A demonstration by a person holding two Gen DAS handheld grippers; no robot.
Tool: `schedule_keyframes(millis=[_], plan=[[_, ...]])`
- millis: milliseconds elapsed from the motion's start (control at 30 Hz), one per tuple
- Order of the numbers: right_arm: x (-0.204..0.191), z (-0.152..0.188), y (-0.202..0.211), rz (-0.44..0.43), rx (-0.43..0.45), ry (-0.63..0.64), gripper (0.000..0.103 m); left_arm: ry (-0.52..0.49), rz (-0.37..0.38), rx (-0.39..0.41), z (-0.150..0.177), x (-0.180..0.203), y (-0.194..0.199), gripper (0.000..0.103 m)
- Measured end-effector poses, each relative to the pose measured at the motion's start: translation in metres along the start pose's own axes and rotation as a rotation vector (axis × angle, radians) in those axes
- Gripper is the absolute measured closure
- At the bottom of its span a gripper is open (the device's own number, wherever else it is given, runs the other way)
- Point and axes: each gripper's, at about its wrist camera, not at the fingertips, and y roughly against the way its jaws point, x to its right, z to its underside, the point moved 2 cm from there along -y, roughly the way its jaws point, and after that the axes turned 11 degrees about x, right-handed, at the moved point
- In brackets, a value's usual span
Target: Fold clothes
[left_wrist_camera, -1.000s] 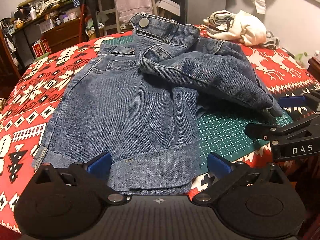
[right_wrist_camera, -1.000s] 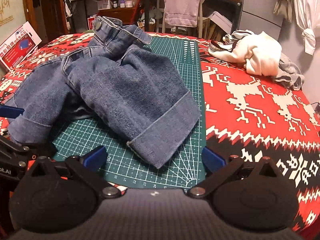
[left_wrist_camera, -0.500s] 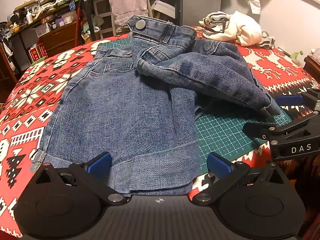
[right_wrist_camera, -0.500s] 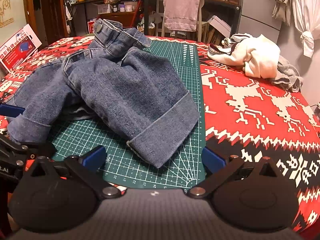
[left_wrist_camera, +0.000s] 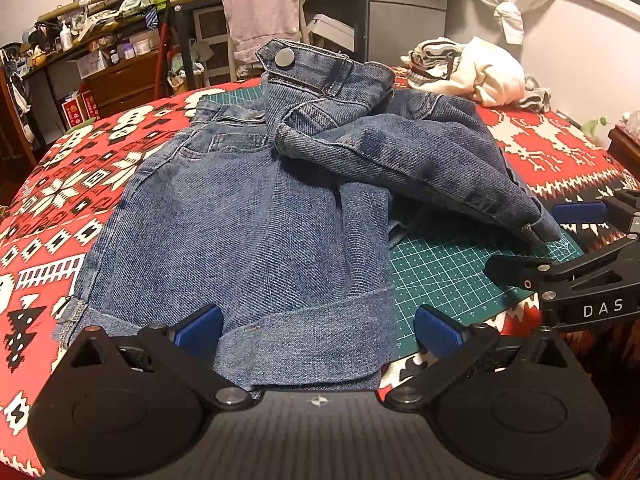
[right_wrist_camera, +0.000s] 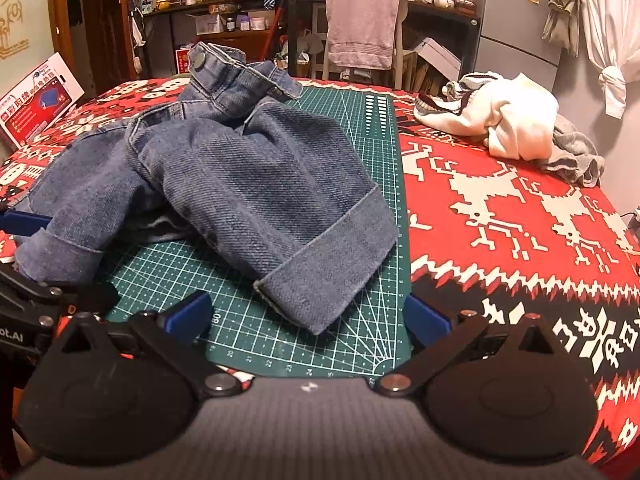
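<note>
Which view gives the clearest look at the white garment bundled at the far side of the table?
The right wrist view: the white garment sits large and unobstructed, with a striped edge and a grey cloth beside it. The left wrist view shows the same bundle smaller, behind the denim shorts.

— Where do the denim shorts [left_wrist_camera: 248, 240] lie?
— On the cutting mat [right_wrist_camera: 372, 152], which lies on the counter [right_wrist_camera: 520, 216]. One leg is folded over toward the right; the waistband stands up at the far end.

— And the tools?
— The left tool [left_wrist_camera: 318, 330] sits at the near hem of the left leg, the right tool [right_wrist_camera: 308, 314] before the folded leg's cuff.

— Anything else?
— A heap of clothes [right_wrist_camera: 504, 128] at the counter's far right; behind, a chair draped with a towel [right_wrist_camera: 362, 24].
</note>
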Motion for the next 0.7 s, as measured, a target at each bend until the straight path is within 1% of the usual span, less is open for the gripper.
schedule_keyframes(millis=[100, 167, 233, 300, 367, 467, 500, 600, 633, 700], plan=[[0.000, 0.000, 0.000, -0.001, 0.002, -0.001, 0.000, -0.001, 0.000, 0.007, 0.000, 0.000, 0.001, 0.001], [0.001, -0.001, 0.001, -0.005, 0.000, -0.001, 0.001, -0.007, -0.001, 0.015, 0.000, 0.000, 0.002, 0.006], [0.001, -0.002, 0.003, -0.008, -0.003, -0.002, 0.003, -0.014, -0.018, 0.026, -0.002, -0.001, 0.005, 0.022], [0.003, -0.004, 0.009, -0.008, 0.008, -0.004, 0.009, -0.003, -0.014, 0.040, -0.004, -0.005, 0.011, 0.028], [0.004, -0.007, 0.015, -0.009, 0.019, -0.005, 0.011, 0.010, -0.003, 0.056, -0.006, -0.009, 0.018, 0.034], [0.005, -0.014, 0.028, -0.021, 0.054, 0.030, 0.019, 0.011, 0.017, 0.082, -0.011, -0.011, 0.029, 0.047], [0.005, -0.016, 0.032, -0.025, 0.065, 0.044, 0.023, 0.012, 0.028, 0.087, -0.013, -0.011, 0.033, 0.052], [-0.002, -0.019, 0.037, -0.039, 0.082, 0.119, 0.035, 0.008, 0.054, 0.091, -0.015, -0.011, 0.039, 0.058], [-0.005, -0.020, 0.037, -0.047, 0.084, 0.147, 0.037, 0.003, 0.060, 0.090, -0.014, -0.009, 0.040, 0.059], [-0.012, -0.018, 0.033, -0.064, 0.074, 0.190, 0.044, 0.001, 0.068, 0.088, -0.013, -0.009, 0.040, 0.059]])
